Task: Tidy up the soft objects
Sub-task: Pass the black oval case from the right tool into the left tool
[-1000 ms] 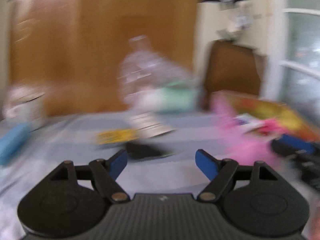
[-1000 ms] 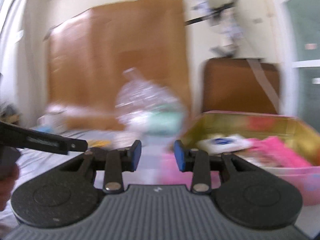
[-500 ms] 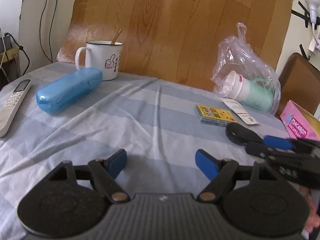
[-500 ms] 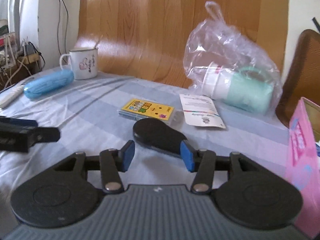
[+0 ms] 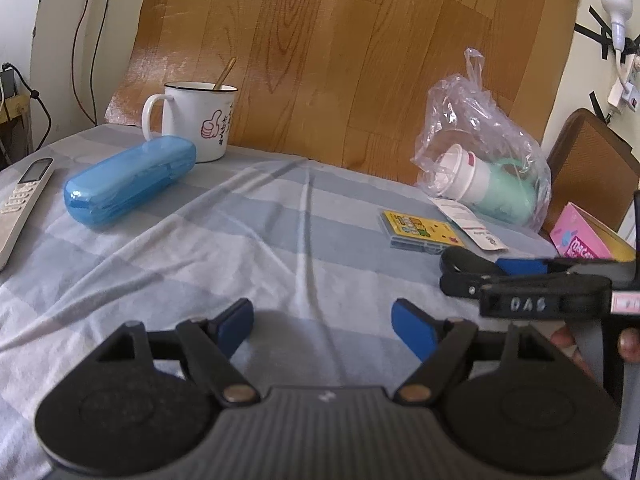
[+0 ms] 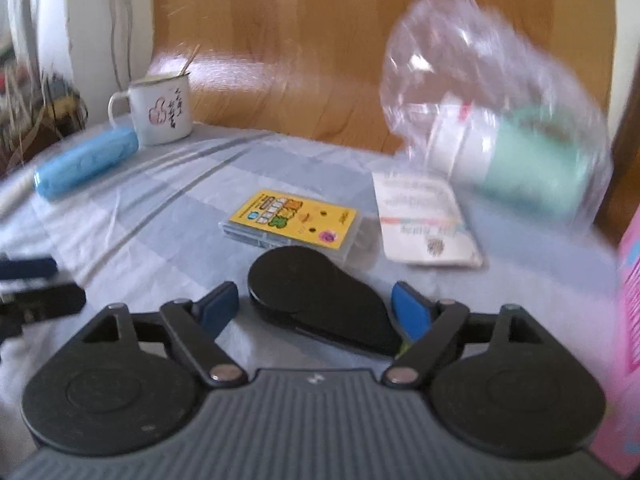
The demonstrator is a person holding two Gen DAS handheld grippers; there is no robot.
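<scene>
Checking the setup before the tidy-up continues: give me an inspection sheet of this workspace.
Surface: striped blue cloth, creased.
Job's things: black flat pouch, lying between the right gripper's fingers as its jaws are opening; pads not pressing it.
Clutter: mug, blue case, remote, yellow card box, leaflet, bagged cup, pink box.
Grippers: left gripper open, nothing between.
Cables: wires on the wall.
Surroundings: wood-grain panel, chair.
</scene>
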